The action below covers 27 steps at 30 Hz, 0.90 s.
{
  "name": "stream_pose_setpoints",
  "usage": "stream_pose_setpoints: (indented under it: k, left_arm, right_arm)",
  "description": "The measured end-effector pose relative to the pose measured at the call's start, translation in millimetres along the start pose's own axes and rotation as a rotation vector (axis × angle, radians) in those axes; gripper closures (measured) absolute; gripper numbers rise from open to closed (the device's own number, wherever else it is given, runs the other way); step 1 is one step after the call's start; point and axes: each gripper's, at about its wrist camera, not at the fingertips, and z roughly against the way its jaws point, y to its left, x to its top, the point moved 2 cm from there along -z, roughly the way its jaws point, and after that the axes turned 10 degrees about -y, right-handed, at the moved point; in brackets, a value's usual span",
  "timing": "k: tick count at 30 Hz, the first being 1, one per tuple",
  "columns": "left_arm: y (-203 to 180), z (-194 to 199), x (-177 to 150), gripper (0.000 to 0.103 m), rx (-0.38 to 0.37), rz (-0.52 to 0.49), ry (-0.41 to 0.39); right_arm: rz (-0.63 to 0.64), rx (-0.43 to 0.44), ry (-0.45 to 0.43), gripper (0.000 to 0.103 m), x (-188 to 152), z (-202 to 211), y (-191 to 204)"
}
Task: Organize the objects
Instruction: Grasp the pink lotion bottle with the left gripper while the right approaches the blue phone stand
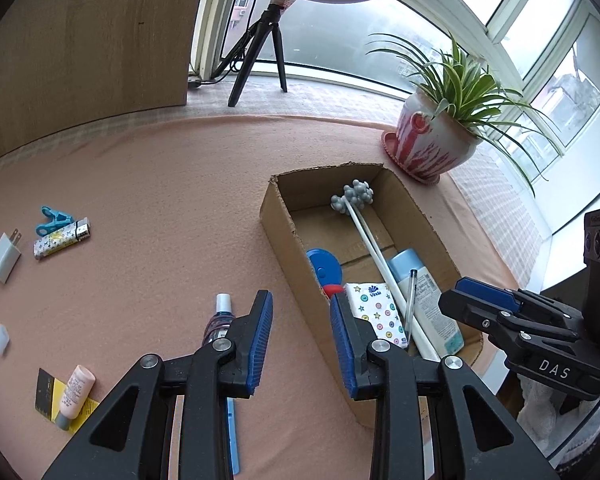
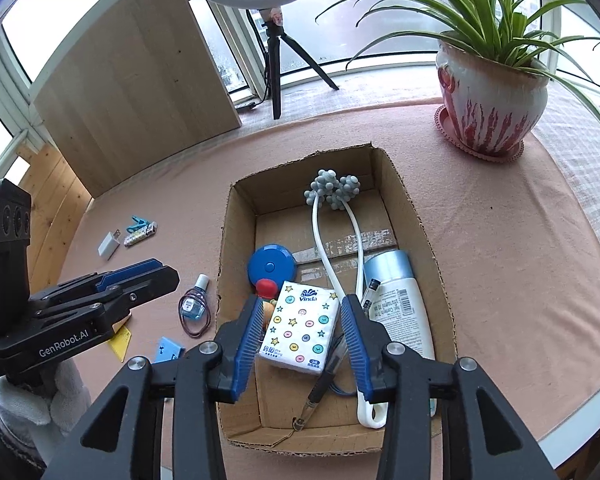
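Surface: pink cloth (image 2: 500, 240), cardboard box (image 2: 416, 216).
My right gripper (image 2: 300, 320): jaws apart, tissue pack (image 2: 300, 324) lying unpressed between them.
My left gripper (image 1: 302, 320): jaws apart, empty.

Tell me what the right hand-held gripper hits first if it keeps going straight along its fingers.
Most likely the tissue pack: it lies in the cardboard box right between the open fingers of the right hand-held gripper, with gaps on both sides. Depth is unclear, so the pen beside it could be touched too.

One cardboard box (image 2: 428, 240), one tissue pack (image 2: 300, 326), one potted plant (image 2: 494, 96), two hand-held grippers: left (image 1: 302, 344), right (image 2: 300, 346).
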Motion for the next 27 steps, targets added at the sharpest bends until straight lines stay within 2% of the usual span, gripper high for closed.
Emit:
stream_pose_setpoints:
  k: [12, 16, 20, 23, 27]
  left_arm:
    - [87, 38, -15, 0.070, 0.098, 0.102, -0.001]
    - [118, 49, -26, 0.070, 0.130, 0.125, 0.016]
    - [146, 54, -38, 0.069, 0.162, 0.139, 0.038]
    - [164, 56, -47, 0.064, 0.174, 0.142, 0.061]
    - [181, 52, -60, 0.063, 0.188, 0.128, 0.103]
  right_arm:
    - [0.064, 0.079, 0.044, 0.064, -19, -9, 61]
    - [0.092, 0.103, 0.072, 0.058, -30, -15, 86]
    - [0.091, 0.110, 0.107, 0.054, -42, -25, 106]
    - [0.100, 0.108, 0.137, 0.053, -52, -35, 121]
    - [0.109, 0.085, 0.175, 0.053, -66, -49, 138]
